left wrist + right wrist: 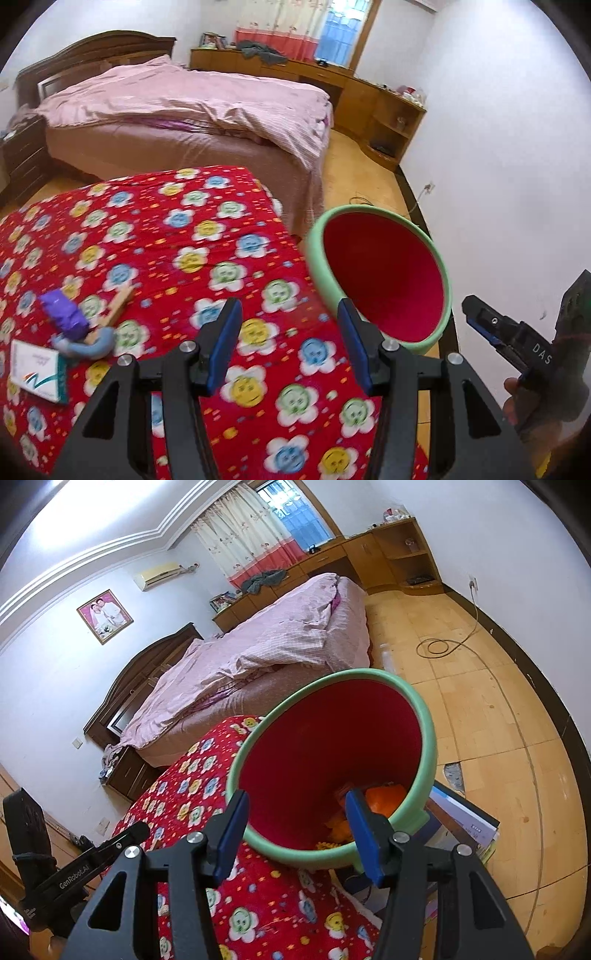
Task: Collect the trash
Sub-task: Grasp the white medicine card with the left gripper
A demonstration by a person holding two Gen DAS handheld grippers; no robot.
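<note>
My right tool (pixel 295 834) hangs released over the mouth of the red bin with the green rim (pixel 424 716), its blue pads apart with nothing between them; I judge it sits there because a piece has gone in, since orange and yellow scraps (pixel 384 797) lie at the bin's bottom. The bin stands just beside the worktop's right edge, low enough that trash can be carried straight off the red flowered cover (pixel 166 236) and dropped. My left tool (pixel 291 343) is also unclenched and empty above that cover, on the side away from the bin. Further from the bin, near the cover's far left, wait the pieces I take to be the remaining trash: a purple toy-like piece (pixel 62 314) touching a blue-grey curled thing (pixel 92 343), a wooden clip (pixel 118 302) beside them, and a small white carton (pixel 35 373) nearest the edge. Beyond the bin, a bed with pink covers (pixel 192 99) fills the room.
</note>
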